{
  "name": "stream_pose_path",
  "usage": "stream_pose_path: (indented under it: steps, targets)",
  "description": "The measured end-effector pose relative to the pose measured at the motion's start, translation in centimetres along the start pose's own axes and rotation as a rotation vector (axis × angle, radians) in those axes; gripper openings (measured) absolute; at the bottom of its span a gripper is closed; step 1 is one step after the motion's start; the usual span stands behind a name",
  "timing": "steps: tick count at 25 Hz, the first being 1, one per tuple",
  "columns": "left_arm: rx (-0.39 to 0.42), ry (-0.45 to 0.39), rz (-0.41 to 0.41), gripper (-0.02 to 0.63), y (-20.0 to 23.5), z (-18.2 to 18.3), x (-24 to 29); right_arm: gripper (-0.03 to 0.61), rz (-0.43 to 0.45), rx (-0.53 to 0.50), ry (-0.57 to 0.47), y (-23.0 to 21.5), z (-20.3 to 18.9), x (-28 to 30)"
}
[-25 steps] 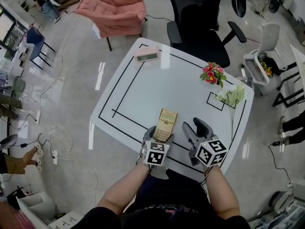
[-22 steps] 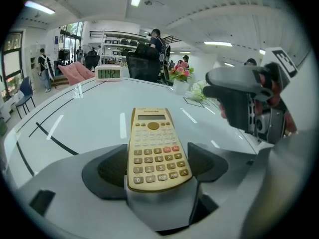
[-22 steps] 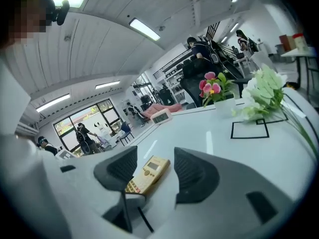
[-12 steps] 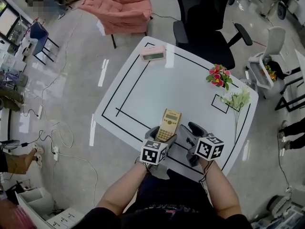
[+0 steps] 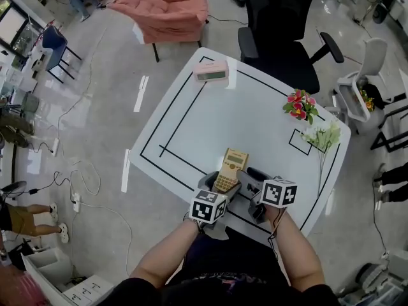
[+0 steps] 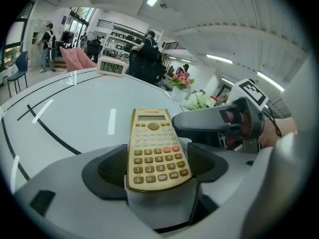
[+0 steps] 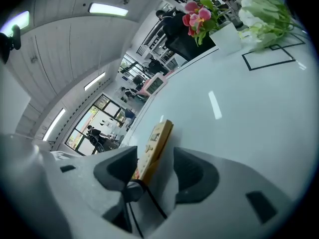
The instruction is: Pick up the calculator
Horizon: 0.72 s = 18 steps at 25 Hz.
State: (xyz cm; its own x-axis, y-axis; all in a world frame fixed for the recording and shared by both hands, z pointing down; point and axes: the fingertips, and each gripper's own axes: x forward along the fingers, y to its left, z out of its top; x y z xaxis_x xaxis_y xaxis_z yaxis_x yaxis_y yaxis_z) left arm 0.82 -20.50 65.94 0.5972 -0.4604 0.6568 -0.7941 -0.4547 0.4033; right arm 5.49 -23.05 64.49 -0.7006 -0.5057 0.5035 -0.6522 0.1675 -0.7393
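A tan calculator [image 5: 231, 169] lies keys-up near the front edge of the white table [image 5: 204, 116]. My left gripper [image 5: 219, 185] is shut on its near end; in the left gripper view the calculator [image 6: 154, 148] sits between the two dark pads [image 6: 105, 168]. My right gripper [image 5: 250, 186] is just right of it, turned toward it and open. In the right gripper view the calculator [image 7: 154, 146] shows edge-on in the gap between the open jaws of that gripper [image 7: 155, 176]; I cannot tell whether they touch it.
A pink desk clock [image 5: 211, 72] stands at the table's far corner. Red flowers [image 5: 299, 105] and white flowers [image 5: 325, 134] are at the right edge. A black office chair [image 5: 280, 37] and a pink armchair [image 5: 167, 5] stand beyond the table. Black tape lines mark the tabletop.
My right gripper has swung left and closed in on the calculator's right side. The left gripper has kept its hold on the calculator's near end, with little movement.
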Motion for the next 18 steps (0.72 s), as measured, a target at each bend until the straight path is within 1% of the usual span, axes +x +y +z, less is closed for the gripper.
stream_pose_path:
  steps: [8,11,14,18]
  targets:
    - [0.003,0.005,-0.018,0.374,0.0,-0.1,-0.1,0.218,-0.005,0.034,0.148,0.4,-1.3,1.9]
    - [0.004,0.005,-0.019,0.374,0.0,0.0,-0.1,0.216,0.022,0.046,0.169,1.0,-1.5,2.5]
    - [0.003,0.005,-0.024,0.374,0.0,0.0,-0.2,0.216,0.049,0.085,0.180,1.5,-1.5,2.9]
    - [0.000,0.006,-0.032,0.376,-0.1,0.1,-0.2,0.192,0.064,0.139,0.188,1.5,-1.5,3.2]
